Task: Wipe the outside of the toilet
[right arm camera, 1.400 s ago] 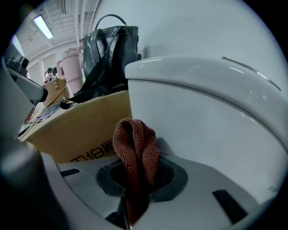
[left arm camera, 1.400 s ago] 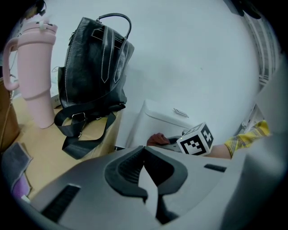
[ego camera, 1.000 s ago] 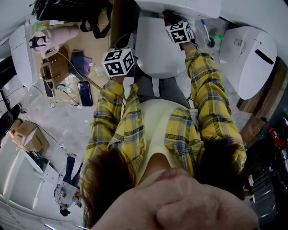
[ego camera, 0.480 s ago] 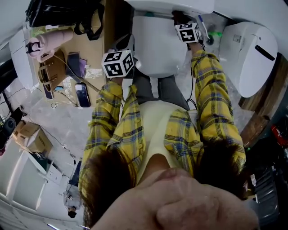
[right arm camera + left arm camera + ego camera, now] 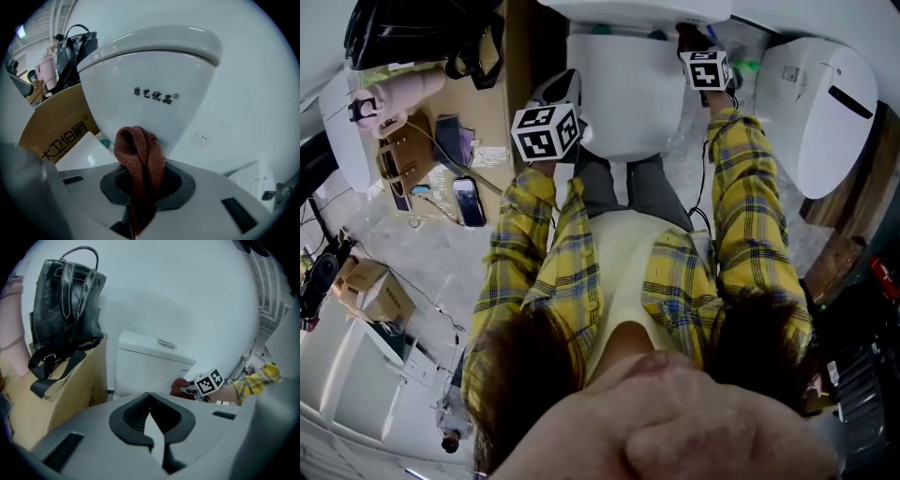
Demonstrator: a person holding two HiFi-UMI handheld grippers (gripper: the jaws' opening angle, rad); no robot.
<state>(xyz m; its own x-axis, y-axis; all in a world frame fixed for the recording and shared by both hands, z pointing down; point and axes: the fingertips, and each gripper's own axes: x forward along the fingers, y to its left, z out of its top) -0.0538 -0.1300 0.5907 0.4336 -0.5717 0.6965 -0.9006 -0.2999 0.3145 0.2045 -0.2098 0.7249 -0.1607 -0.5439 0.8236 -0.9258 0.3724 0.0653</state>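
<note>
The white toilet (image 5: 623, 94) stands at the top middle of the head view, lid down, with its tank (image 5: 154, 75) behind. My right gripper (image 5: 140, 171) is shut on a brown-red knitted cloth (image 5: 140, 150), which is bunched against the lower front of the tank near its right side. The left gripper view shows the same cloth (image 5: 178, 386) under the tank (image 5: 150, 366). My left gripper (image 5: 150, 397) hovers off the toilet's left front, jaws shut with nothing between them; its marker cube (image 5: 547, 131) shows in the head view.
A black handbag (image 5: 65, 310) rests on a cardboard box (image 5: 61, 394) left of the toilet. A pink bottle (image 5: 394, 89) and a phone (image 5: 469, 200) lie on the floor at left. Another white fixture (image 5: 825, 103) stands at right. A wall socket (image 5: 201, 138) sits behind.
My right gripper has slid rightward along the tank with the cloth. The left gripper has stayed in place.
</note>
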